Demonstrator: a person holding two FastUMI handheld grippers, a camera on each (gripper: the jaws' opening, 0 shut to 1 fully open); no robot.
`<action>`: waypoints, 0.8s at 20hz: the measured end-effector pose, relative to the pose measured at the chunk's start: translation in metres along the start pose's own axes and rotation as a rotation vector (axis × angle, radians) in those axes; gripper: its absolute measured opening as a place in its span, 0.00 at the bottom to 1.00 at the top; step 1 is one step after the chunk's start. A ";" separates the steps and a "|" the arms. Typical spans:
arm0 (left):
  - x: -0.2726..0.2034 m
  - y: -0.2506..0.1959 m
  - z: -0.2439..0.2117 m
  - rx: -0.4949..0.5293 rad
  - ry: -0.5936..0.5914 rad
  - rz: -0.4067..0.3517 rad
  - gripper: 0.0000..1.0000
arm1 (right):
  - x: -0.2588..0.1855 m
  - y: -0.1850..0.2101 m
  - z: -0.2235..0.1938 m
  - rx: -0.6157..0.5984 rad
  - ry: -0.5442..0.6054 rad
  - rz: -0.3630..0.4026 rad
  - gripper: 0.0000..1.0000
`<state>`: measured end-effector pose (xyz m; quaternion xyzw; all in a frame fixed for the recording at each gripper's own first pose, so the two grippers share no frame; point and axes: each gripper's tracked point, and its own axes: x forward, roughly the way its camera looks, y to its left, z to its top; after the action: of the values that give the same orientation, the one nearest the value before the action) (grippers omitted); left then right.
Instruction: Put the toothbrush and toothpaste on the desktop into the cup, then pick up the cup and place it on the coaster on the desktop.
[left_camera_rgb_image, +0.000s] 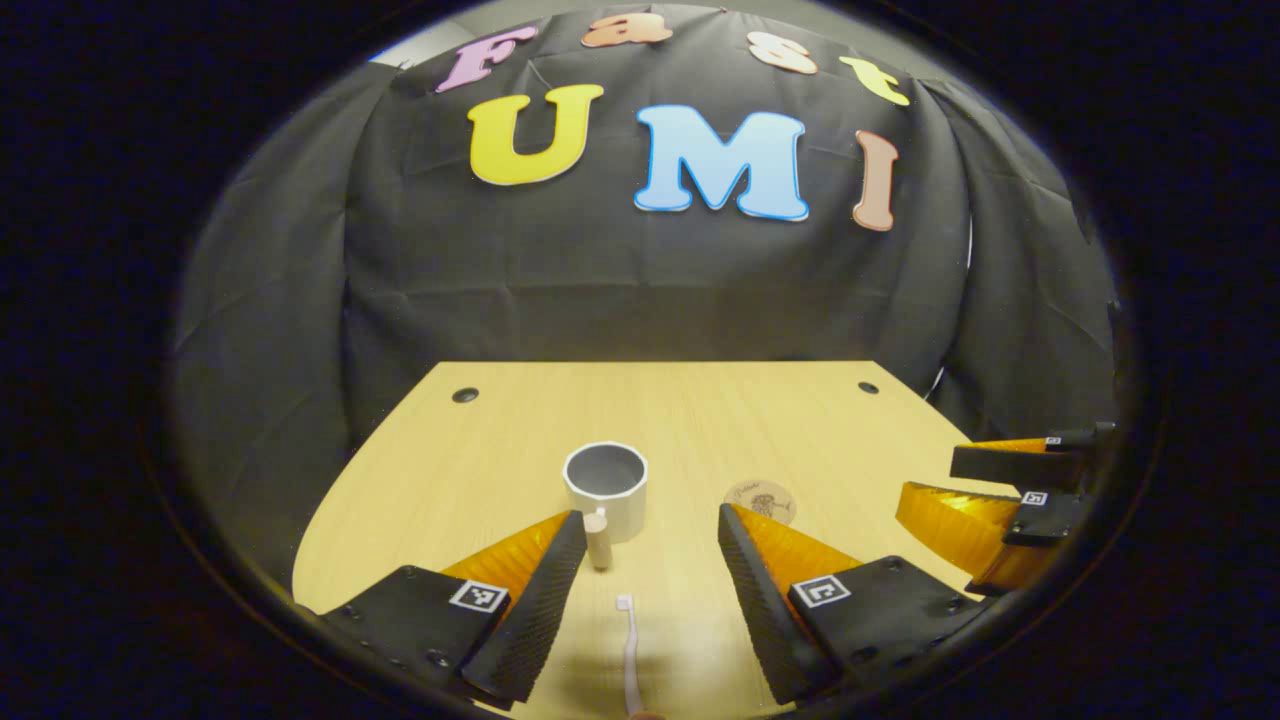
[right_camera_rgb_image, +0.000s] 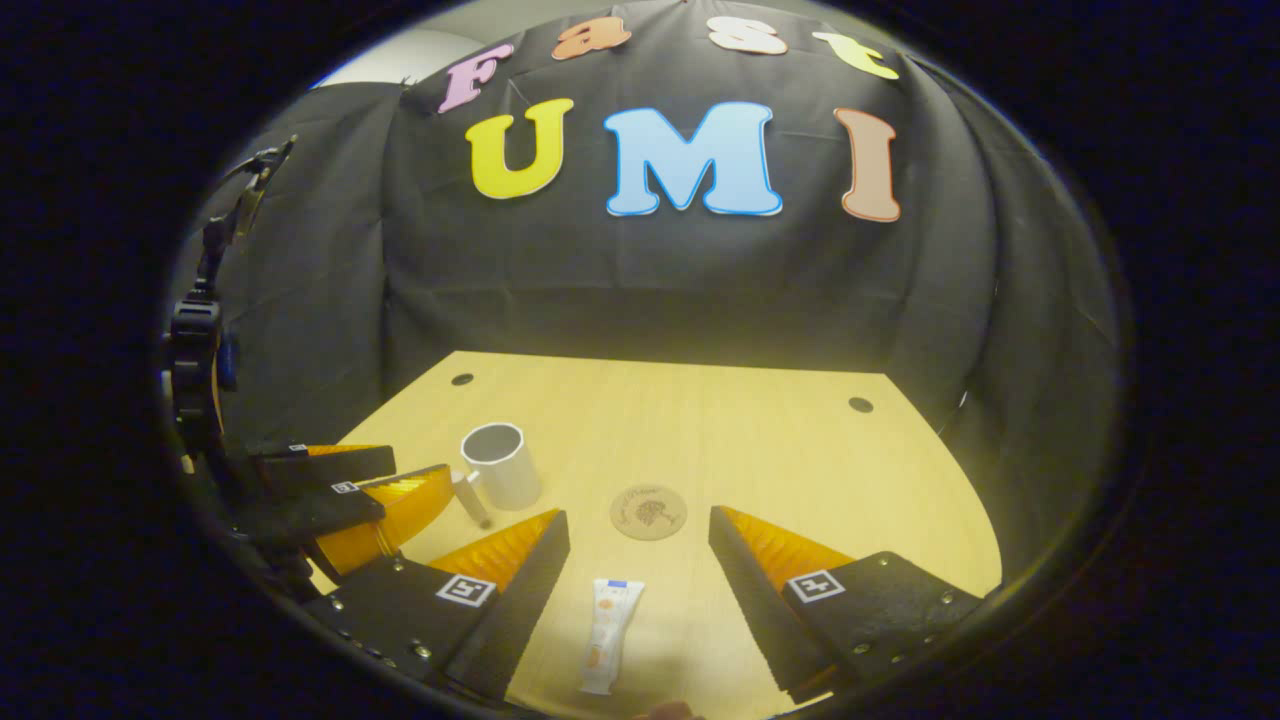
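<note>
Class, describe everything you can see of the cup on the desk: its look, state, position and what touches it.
The cup is a short, white, faceted cylinder with a thick rim and a dark interior that looks empty; it seems like plastic or ceramic. It stands upright, mouth open upward, on the wooden desktop. In the right gripper view a small handle-like stub juts from its lower side toward the camera. The round coaster lies apart to its right. Neither gripper touches it.
</note>
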<state>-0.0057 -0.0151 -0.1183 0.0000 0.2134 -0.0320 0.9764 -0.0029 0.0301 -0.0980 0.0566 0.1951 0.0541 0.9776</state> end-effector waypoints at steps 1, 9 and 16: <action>0.002 0.001 -0.007 -0.001 0.031 -0.001 0.95 | 0.003 0.000 -0.004 -0.001 0.024 0.002 0.90; 0.022 0.009 -0.078 -0.045 0.327 -0.008 0.88 | 0.030 0.020 -0.059 0.000 0.264 0.048 0.91; 0.024 0.019 -0.138 -0.065 0.589 0.011 0.90 | 0.046 0.032 -0.104 0.012 0.475 0.067 0.92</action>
<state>-0.0402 0.0045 -0.2541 -0.0211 0.4886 -0.0186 0.8721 -0.0039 0.0774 -0.2064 0.0547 0.4179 0.0972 0.9016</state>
